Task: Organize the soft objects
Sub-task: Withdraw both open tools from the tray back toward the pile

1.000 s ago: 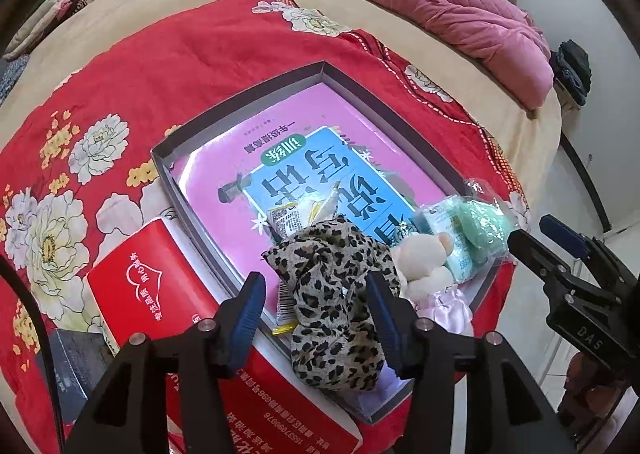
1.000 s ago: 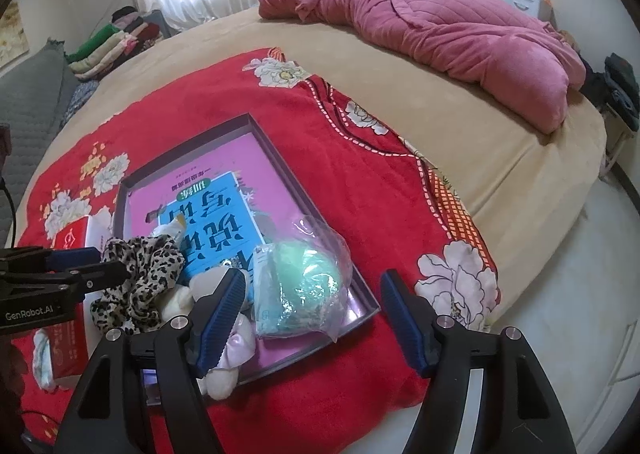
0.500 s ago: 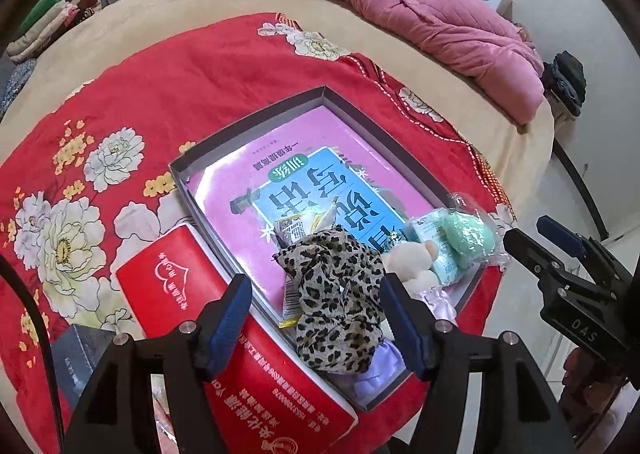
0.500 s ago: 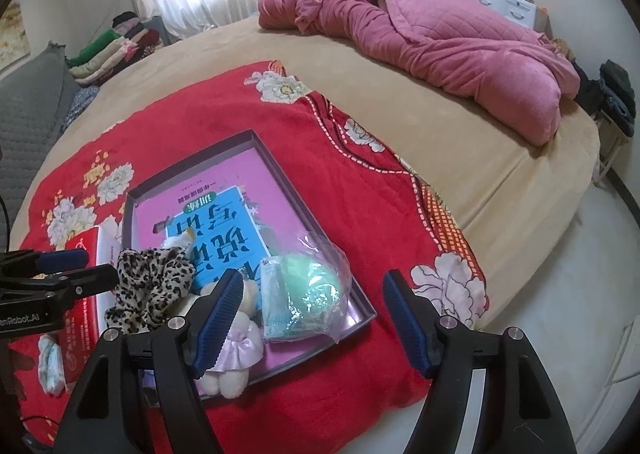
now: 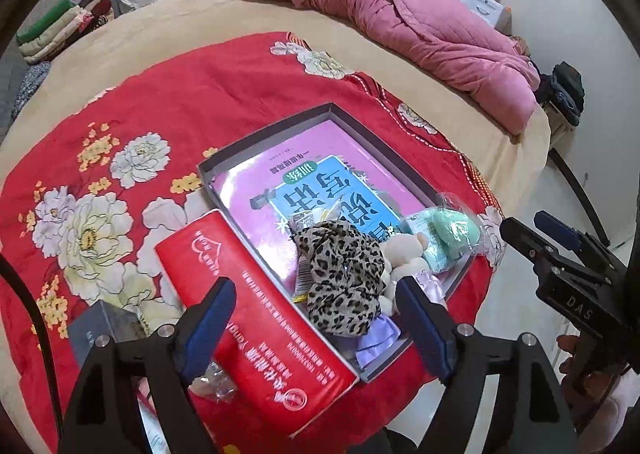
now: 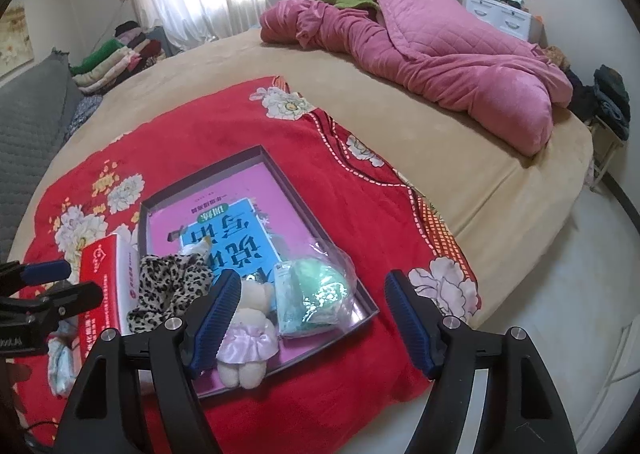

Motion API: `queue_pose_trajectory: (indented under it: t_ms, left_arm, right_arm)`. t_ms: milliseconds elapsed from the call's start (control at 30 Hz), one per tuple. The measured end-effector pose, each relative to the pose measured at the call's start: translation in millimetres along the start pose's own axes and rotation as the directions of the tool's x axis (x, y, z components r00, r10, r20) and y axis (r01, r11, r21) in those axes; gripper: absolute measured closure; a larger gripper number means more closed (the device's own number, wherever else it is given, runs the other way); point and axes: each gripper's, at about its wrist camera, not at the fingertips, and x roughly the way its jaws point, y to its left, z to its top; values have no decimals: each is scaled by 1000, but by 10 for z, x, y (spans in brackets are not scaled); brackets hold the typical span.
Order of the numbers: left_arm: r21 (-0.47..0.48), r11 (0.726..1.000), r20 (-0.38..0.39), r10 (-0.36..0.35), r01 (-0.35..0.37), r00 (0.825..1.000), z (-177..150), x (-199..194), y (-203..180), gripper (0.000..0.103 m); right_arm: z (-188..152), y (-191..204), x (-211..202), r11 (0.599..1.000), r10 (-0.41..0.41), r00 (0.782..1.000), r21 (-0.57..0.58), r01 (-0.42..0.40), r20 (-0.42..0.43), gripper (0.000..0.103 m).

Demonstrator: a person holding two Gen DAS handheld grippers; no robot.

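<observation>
Looking down, you see the bed (image 6: 400, 126) filling the frame, with the red flowered blanket (image 6: 224, 142) on its lower left part. On the blanket lies the grey tray (image 6: 316, 222), and in its near end the leopard cloth (image 5: 340, 274), the bagged green toy (image 6: 320, 294) and the small plush bear (image 6: 248, 326) lie together. Your left claw (image 5: 316, 318) is opening above the leopard cloth, gripping nothing. Your right claw (image 6: 312, 318) is opening too, empty.

Leopard-print cloth (image 5: 340, 278), crumpled, at the lower centre of the left wrist view, inside the grey tray (image 5: 264, 134). Right of it: small plush bear (image 6: 244, 334) in lilac skirt, apparently supine, and mint-green item in clear bag (image 6: 316, 290).
</observation>
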Motion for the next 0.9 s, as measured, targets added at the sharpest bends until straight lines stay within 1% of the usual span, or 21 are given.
queue_pose_trajectory:
  t_ms: [100,233,333,567,700,900]
  left_arm:
    - [-6,1000,1,9,-9,1000,-52,-61,27,21]
    - [-17,1000,3,15,-14,1000,-143,-158,49,21]
    - [-25,1000,2,17,-17,1000,-186,-245,60,21]
    - [-38,998,53,42,-40,998,-229,-561,120,20]
    - [-53,997,72,53,-49,996,-283,-745,197,20]
    - [-78,995,93,65,-58,994,-376,-942,313,20]
  right_arm:
    - [-1,18,-51,1000,6,1000,5,-6,3,24]
    - [10,54,-141,1000,14,1000,7,-14,12,24]
    - [32,93,-225,1000,-2,1000,3,2,17,24]
    - [81,212,-487,1000,1,998,-27,0,56,24]
    - [81,256,-595,999,30,997,-27,-28,71,23]
    - [86,347,-750,999,44,995,-32,-41,93,23]
